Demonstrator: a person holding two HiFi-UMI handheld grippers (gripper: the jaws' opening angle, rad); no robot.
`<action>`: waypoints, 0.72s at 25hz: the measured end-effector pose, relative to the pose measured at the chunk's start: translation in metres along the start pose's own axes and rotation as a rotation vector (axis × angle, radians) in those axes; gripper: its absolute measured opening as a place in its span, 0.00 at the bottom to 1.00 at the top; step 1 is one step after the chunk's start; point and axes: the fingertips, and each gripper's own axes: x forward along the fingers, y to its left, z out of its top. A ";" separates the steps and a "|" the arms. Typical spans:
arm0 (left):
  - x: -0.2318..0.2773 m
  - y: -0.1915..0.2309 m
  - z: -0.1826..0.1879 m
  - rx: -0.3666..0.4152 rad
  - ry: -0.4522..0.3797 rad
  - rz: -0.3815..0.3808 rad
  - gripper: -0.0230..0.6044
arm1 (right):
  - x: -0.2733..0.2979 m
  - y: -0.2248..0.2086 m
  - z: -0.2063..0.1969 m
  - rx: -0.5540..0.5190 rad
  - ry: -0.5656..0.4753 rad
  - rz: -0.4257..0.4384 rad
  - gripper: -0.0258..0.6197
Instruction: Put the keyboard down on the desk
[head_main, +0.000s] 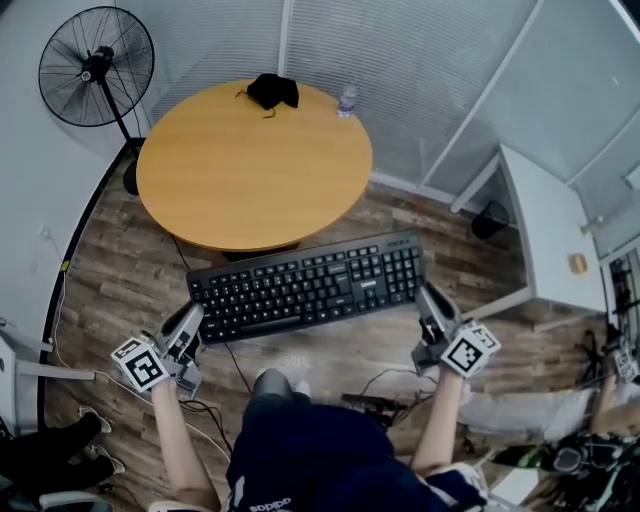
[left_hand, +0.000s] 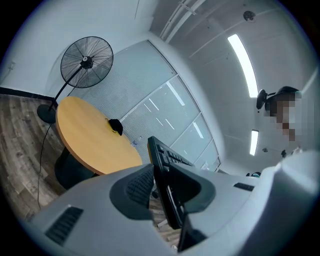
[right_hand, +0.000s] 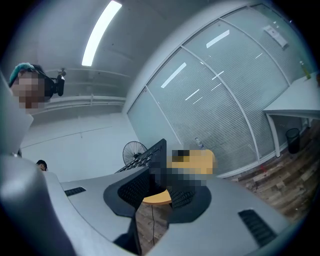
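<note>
The keyboard (head_main: 310, 285) hangs in the air, keys up, over the wood floor (head_main: 120, 270), just short of the near edge of the round table (head_main: 250, 170) and not resting on it. The left gripper (head_main: 192, 325) has its jaws closed on the keyboard's left end, the board standing edge-on between the pads (left_hand: 135, 187). The right gripper (head_main: 430, 300) clamps the right end the same way. On the table's far edge lie a black item (head_main: 272, 90) and a bottle (head_main: 347, 100).
</note>
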 end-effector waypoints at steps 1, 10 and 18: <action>0.000 0.000 0.000 0.003 0.001 0.001 0.19 | 0.000 -0.001 -0.001 0.002 -0.003 0.004 0.18; 0.000 -0.004 0.005 0.035 -0.017 0.006 0.19 | 0.005 -0.004 -0.003 0.017 -0.035 0.038 0.18; -0.001 -0.011 0.010 0.102 -0.020 0.022 0.19 | 0.011 -0.013 -0.013 0.028 -0.072 0.081 0.18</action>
